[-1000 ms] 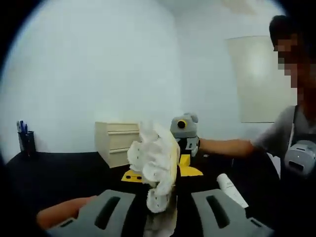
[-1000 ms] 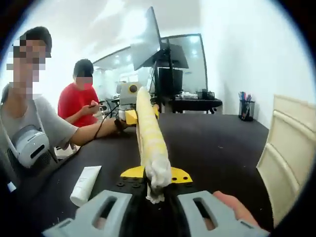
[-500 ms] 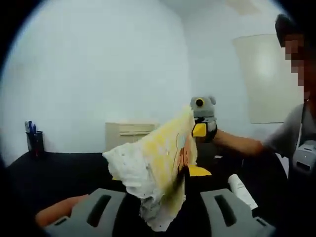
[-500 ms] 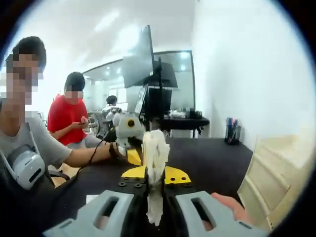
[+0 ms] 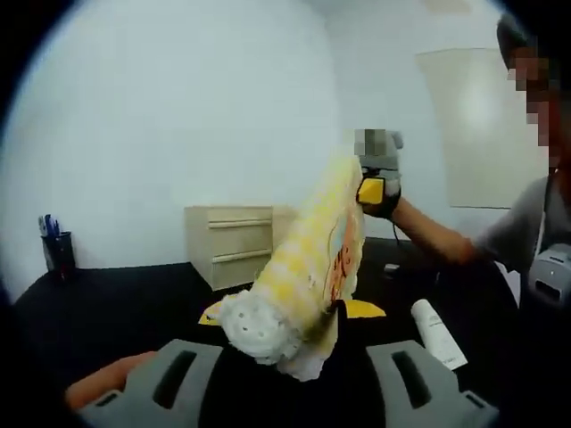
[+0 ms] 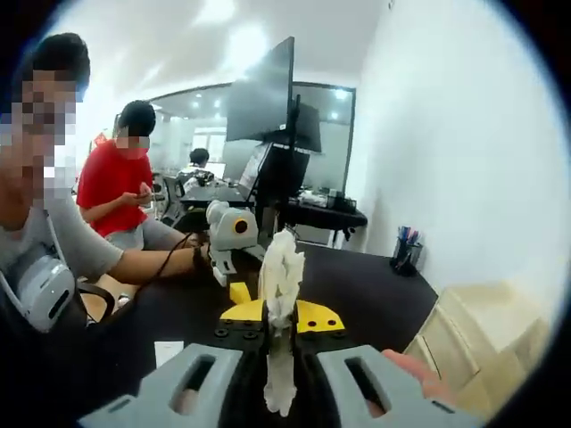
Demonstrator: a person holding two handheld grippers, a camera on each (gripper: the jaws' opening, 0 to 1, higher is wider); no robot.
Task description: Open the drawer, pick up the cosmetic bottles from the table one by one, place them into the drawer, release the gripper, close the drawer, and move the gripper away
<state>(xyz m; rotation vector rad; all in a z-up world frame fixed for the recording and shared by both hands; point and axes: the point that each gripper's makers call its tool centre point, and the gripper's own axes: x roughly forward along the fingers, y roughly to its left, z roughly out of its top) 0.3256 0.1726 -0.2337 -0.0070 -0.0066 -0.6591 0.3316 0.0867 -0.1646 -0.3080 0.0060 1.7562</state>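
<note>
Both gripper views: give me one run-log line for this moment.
cloth: yellow-white, held between both grippers | drawer unit: shut | white tube: lying on table, untouched

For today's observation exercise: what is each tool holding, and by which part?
Both tools grip one yellow-and-white cloth stretched between them: the left tool pinches one end, the right tool the opposite end.

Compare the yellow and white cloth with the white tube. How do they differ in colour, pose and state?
The cloth is yellow and white, while the tube is plain white. The cloth is raised above the black table, stretched between the left gripper and the right gripper, while the tube lies flat on the table, untouched. The cloth looks soft and crumpled, while the tube is smooth and straight.
</note>
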